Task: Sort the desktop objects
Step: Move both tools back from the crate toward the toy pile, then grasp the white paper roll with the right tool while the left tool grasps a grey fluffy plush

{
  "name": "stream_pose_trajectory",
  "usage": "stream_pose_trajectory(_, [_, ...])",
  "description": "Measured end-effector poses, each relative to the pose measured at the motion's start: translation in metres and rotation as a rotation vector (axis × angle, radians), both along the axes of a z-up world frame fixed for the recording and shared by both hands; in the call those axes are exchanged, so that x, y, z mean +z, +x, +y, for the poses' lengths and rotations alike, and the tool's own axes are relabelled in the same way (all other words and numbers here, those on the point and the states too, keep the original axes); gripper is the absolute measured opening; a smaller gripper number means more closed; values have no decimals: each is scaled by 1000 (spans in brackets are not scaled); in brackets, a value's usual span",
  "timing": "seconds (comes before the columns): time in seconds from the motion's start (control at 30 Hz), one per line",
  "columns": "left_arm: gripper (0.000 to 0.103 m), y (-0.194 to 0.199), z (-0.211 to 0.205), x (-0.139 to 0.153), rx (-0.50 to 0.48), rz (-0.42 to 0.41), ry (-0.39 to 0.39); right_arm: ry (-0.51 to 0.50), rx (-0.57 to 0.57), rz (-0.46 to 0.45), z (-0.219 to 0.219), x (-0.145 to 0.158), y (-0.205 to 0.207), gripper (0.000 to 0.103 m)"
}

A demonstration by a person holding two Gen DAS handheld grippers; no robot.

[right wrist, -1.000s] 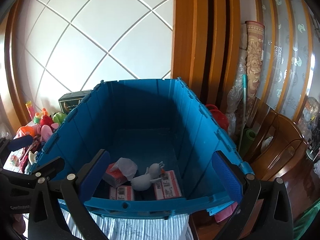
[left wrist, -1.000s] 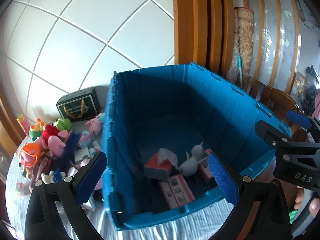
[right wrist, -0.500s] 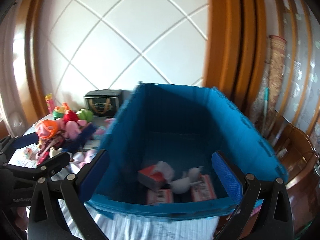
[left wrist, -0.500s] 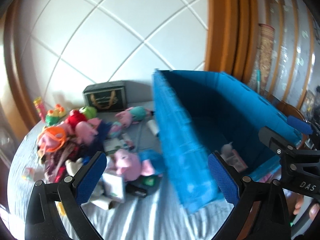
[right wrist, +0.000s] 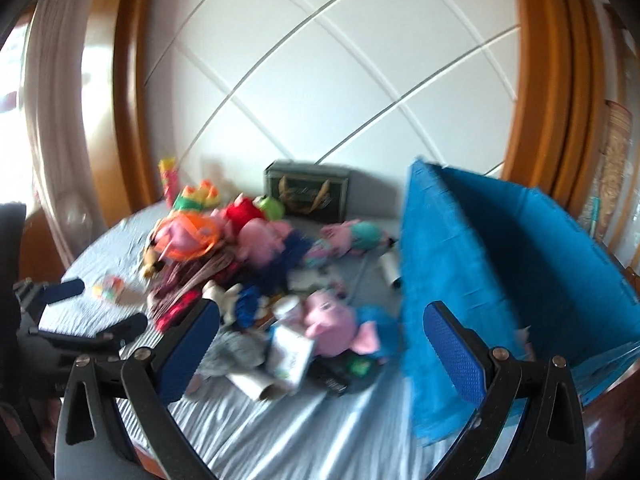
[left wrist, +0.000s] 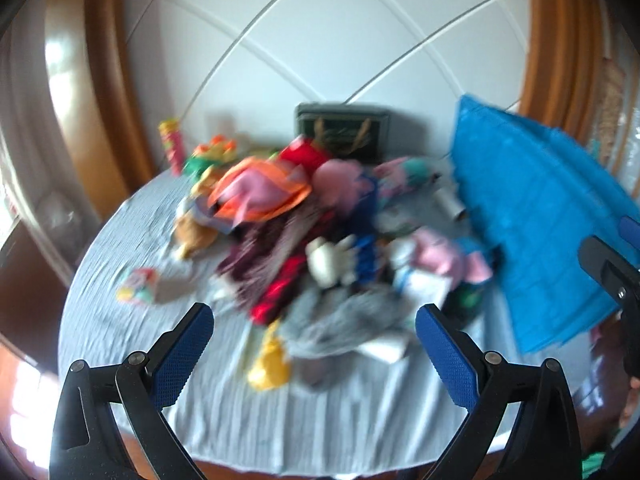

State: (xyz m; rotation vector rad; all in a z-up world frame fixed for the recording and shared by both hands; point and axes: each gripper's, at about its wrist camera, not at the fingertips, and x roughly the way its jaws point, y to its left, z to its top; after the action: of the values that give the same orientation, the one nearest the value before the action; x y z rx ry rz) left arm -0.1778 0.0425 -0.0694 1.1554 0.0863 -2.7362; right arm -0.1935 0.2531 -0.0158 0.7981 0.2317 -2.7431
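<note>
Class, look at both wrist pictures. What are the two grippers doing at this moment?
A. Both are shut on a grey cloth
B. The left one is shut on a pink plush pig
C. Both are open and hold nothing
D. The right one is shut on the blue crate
C. The left gripper and the right gripper each show blue pads spread wide with only the pile of toys on the table behind the gap, nothing clamped.

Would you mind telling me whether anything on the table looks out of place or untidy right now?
Yes: soft toys, cloth and small boxes lie in a jumbled heap on the grey tablecloth, left of the blue crate. A pink pig plush sprawls across packets. Both frames are blurred, so details are unclear.
</note>
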Motion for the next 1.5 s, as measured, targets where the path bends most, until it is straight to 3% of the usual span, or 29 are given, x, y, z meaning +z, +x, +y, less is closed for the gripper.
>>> stream_pose_trajectory(0.13, [102,5,-40,-31,41,-57,2,-21,37,-119,-31,-37,-9,103])
stream_pose_trajectory(0.3, [102,-1,-75,-82,104,-164,28,-50,128,-373,-52,-118,-36,103])
stream_pose_trajectory(0.4, [102,-11,-81,-115,119,-219,25,-22,143,-399,-59,-156,-42,103])
stream_pose_trajectory(0.7, [95,-48,-65,-179,92,-321,16,-26,187,-452,-62,-211,-77,103])
stream_pose_trajectory(0.97, [72,-65,-64,-210,102,-380,11,-45,211,-525,-62,-236,-103,101])
stream_pose_trajectory(1.1, [72,-79,-64,-216,73,-381,18,-14,232,-514,-71,-237,-105,77])
stream_pose_trajectory(1.27, [72,-92,-69,-232,35,-414,13,50,246,-518,-91,-246,-112,77])
stream_pose_trajectory(1.37, [53,-91,-83,-240,39,-429,29,84,239,-528,-105,-260,-120,77])
stream_pose_trajectory(1.5, [53,-85,-101,-238,42,-411,-2,102,202,-541,-117,-276,-131,77])
